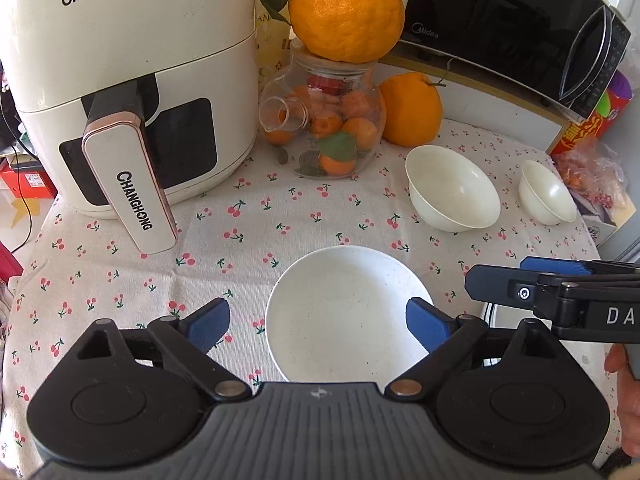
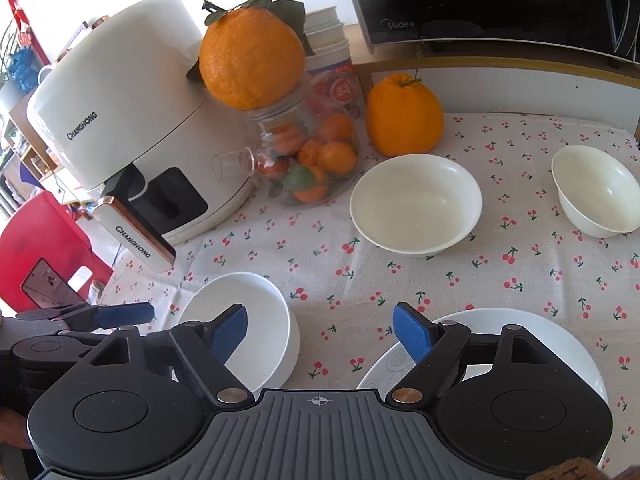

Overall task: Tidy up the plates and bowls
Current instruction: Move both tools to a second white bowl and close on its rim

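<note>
A white deep dish [image 1: 344,312] sits on the cherry-print tablecloth right in front of my left gripper [image 1: 318,326], which is open and empty, its jaws wide over the dish's near rim. The dish also shows in the right wrist view [image 2: 256,328]. My right gripper [image 2: 320,338] is open and empty above the cloth between that dish and a white flat plate [image 2: 540,344]. A large cream bowl [image 2: 416,204] [image 1: 452,188] and a small cream bowl [image 2: 596,192] [image 1: 546,192] stand farther back.
A white Changhong air fryer [image 1: 120,80] stands at the back left. A glass jar of small oranges [image 1: 324,120] carries a big orange [image 1: 346,12]; another orange [image 1: 412,108] sits beside it. A black microwave [image 1: 512,20] is behind. A red stool [image 2: 44,248] stands off the table's left edge.
</note>
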A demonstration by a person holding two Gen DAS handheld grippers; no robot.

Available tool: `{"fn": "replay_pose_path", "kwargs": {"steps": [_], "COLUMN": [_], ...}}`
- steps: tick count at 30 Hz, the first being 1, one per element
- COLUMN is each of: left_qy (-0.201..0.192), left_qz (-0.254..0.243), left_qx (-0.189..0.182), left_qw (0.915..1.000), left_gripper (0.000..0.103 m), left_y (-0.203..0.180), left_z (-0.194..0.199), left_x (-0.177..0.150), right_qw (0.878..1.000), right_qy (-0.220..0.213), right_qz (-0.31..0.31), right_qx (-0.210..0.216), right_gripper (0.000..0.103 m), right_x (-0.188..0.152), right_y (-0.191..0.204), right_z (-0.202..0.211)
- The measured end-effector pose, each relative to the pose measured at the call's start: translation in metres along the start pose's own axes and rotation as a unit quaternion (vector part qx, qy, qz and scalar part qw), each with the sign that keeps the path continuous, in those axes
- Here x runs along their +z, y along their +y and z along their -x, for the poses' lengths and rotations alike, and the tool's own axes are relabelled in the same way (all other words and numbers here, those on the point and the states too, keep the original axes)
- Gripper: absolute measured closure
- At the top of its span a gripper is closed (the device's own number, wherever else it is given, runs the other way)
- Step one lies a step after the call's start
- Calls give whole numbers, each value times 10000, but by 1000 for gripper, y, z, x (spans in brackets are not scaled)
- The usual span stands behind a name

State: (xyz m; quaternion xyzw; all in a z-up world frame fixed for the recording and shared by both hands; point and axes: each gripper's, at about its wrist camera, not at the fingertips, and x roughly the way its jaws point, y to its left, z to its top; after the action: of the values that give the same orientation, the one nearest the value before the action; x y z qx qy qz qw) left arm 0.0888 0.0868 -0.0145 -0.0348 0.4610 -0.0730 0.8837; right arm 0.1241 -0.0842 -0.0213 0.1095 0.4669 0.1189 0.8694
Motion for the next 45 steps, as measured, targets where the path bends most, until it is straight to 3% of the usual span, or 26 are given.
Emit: {"fn": "replay_pose_path", "kwargs": {"steps": [9, 27, 45], "left_qy": [-46, -389, -749], "left_qz": [-62, -398, -6], "left_qx": [118, 655, 743], "left_qw": [9999, 9963, 9944], "left_gripper": [1, 1, 1], "left_y": [-20, -57, -57], "left_z": [-14, -50, -84], "left_x": [9, 30, 42], "right_qw": [9991, 9874, 9801], "right_qy": [-195, -488, -412], "right_qz": [-198, -1026, -667], "right_qx": [-332, -1101, -1822], "right_gripper": [8, 6, 1], "right_x": [10, 31, 46], "right_y": [-24, -99, -105], "right_z": [4, -7, -46]}}
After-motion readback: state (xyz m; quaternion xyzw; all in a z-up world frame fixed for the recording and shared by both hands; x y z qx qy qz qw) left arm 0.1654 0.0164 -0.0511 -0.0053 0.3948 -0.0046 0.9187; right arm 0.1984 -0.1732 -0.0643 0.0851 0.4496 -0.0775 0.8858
